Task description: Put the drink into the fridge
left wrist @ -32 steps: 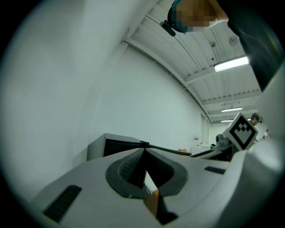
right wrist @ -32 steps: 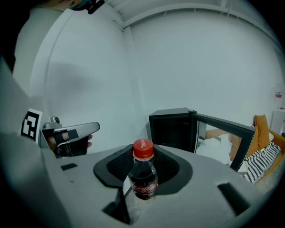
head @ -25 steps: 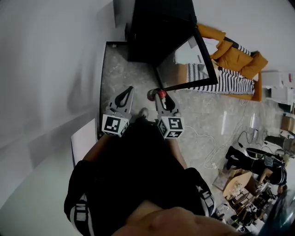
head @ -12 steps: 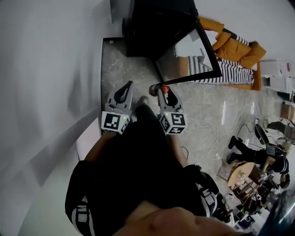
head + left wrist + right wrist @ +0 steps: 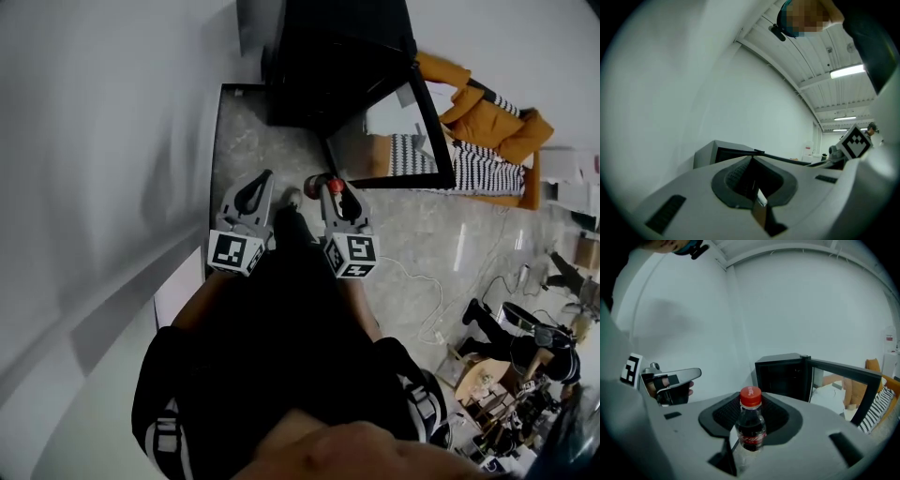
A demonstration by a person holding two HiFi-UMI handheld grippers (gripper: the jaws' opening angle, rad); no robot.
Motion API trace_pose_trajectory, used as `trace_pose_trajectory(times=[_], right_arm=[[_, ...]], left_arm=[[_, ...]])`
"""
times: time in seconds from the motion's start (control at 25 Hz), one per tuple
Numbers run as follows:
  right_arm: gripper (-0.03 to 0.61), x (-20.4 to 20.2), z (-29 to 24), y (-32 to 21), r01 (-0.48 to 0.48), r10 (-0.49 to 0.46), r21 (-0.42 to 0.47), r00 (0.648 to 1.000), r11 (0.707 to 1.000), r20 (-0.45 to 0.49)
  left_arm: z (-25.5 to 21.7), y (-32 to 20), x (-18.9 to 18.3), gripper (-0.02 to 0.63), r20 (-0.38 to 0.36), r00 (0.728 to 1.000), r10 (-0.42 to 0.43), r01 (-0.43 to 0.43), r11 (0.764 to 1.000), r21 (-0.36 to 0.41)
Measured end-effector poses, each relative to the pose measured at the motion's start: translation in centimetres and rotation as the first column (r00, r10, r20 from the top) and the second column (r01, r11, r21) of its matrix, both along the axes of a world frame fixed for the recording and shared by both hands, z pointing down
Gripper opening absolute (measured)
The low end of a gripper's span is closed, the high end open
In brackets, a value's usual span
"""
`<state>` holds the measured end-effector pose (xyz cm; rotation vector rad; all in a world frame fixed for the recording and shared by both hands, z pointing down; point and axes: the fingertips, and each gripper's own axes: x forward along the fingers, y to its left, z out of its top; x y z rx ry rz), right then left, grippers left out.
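Observation:
A small dark cola bottle (image 5: 751,427) with a red cap (image 5: 335,186) stands upright between the jaws of my right gripper (image 5: 330,189), which is shut on it. Ahead on the floor is the black fridge (image 5: 782,376) (image 5: 328,56), its glass door (image 5: 843,377) (image 5: 414,141) swung open to the right. The inside is dark. My left gripper (image 5: 264,178) (image 5: 752,159) is level beside the right one, jaws shut with nothing in them; it also shows at the left of the right gripper view as a grey left gripper (image 5: 670,380).
A white wall (image 5: 103,141) runs along the left, close to the fridge. Orange and striped cushions (image 5: 487,122) lie behind the open door. A white cable (image 5: 427,300) trails over the marble floor (image 5: 412,225), with clutter at the lower right (image 5: 525,356).
Both grippers have edged forward toward the fridge, side by side. The bottle stays in the right gripper's jaws.

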<state>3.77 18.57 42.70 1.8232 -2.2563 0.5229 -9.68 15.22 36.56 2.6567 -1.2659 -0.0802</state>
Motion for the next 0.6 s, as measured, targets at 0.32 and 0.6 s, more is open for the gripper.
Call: trace_pose_trajectory(times=[0.32,0.6], right_arm=[[0.126,3.8,0.6,-5.1,0.037,-0.037,0.001,0.999,0.999,-0.016],[0.126,7.1,1.7,-8.9,0.075,-0.075,-0.01,0.997,0.997,-0.015]], left_arm=[[0.4,-5.0,4.6,0.005,0.015,1.0,-0.015,0.015,1.0,-0.005],[0.7,-9.1,8.3,0.005,0.02,0.999,-0.037,0.037,0.999,-0.006]])
